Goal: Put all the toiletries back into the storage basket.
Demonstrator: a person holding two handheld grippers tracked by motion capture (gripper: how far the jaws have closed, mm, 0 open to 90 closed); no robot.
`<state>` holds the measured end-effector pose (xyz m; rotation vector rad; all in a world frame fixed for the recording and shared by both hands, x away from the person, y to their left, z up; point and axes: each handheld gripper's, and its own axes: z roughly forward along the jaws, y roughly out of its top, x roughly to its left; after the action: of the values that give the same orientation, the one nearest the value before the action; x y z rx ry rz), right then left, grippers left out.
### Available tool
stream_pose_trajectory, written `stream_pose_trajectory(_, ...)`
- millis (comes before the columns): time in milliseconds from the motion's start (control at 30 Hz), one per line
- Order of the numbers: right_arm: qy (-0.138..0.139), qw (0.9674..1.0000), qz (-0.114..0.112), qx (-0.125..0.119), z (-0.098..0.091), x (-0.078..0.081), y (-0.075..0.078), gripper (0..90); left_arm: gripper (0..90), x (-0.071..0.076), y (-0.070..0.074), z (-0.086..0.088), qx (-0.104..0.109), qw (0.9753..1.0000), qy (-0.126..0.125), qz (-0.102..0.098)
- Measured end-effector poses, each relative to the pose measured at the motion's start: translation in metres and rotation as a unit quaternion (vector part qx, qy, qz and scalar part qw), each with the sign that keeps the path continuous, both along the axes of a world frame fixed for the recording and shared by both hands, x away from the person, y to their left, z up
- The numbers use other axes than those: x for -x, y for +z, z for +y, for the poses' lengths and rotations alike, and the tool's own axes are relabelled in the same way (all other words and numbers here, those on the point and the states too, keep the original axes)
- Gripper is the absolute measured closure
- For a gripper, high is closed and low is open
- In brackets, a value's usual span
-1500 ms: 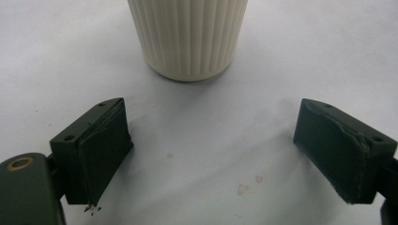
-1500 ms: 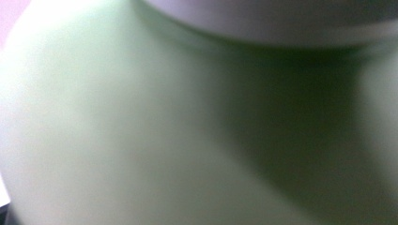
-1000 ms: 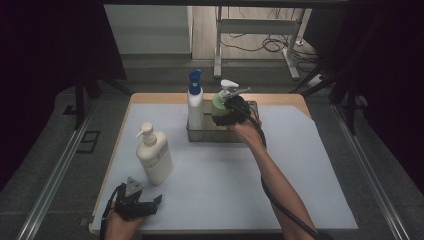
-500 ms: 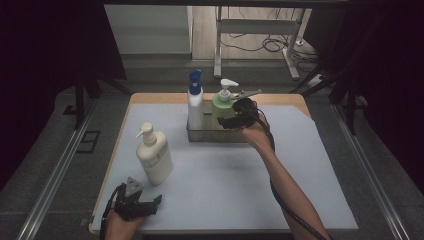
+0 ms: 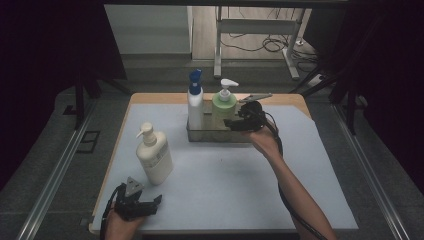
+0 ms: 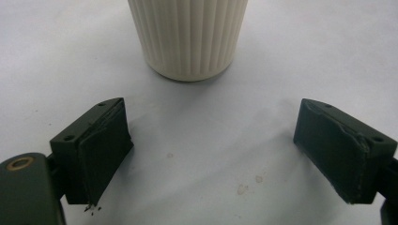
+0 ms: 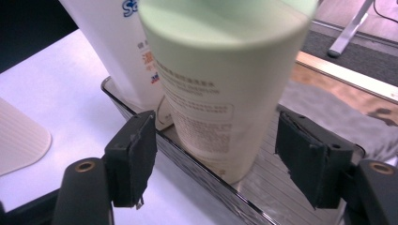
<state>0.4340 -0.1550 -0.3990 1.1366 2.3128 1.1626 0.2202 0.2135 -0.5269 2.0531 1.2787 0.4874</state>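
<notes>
cream pump bottle (image 5: 154, 157) stands on the mat just ahead of the idle left gripper (image 5: 136, 205), its jaws wide apart, likely next for pickup, while farther off the right gripper (image 5: 239, 121), jaws just closing yet clear of the green bottle (image 5: 224, 111), hangs beside it at the tray (image 5: 216, 136).

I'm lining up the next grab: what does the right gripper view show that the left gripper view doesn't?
Right gripper view alone: the green bottle standing in the tray beside the white bottle, with the right gripper open in front of it, pads apart from the green bottle after a recent narrowing. Left gripper view alone: the open left gripper with bare table between its jaws. Both share: the ribbed cream bottle and the pale tabletop.
</notes>
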Motion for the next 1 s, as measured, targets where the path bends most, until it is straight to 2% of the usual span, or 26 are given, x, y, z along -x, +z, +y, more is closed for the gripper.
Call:
stream_pose_trajectory(67,-0.003,1.0,-0.002,0.003,-0.003,0.0,0.0,34.6,10.6,0.0,0.0,0.0,0.0,1.0,0.0,0.0)
stream_pose_trajectory(333,0.009,0.9998,-0.002,0.019,-0.011,-0.003,-0.007,62.1,10.6,0.0,0.0,0.0,0.0,1.0,0.0,0.0)
stream_pose_trajectory(633,-0.025,0.999,-0.003,0.038,-0.014,-0.015,-0.015,87.9,10.6,0.0,0.0,0.0,-0.001,1.0,0.0,0.0)
stream_pose_trajectory(900,-0.049,0.9975,0.003,0.05,-0.013,-0.03,-0.023,89.5,10.6,0.0,0.0,0.0,-0.001,1.0,0.0,0.0)
stream_pose_trajectory(1000,-0.053,0.9976,0.008,0.043,-0.012,-0.035,-0.027,89.5,10.6,0.0,0.0,0.0,-0.001,1.0,0.0,0.001)
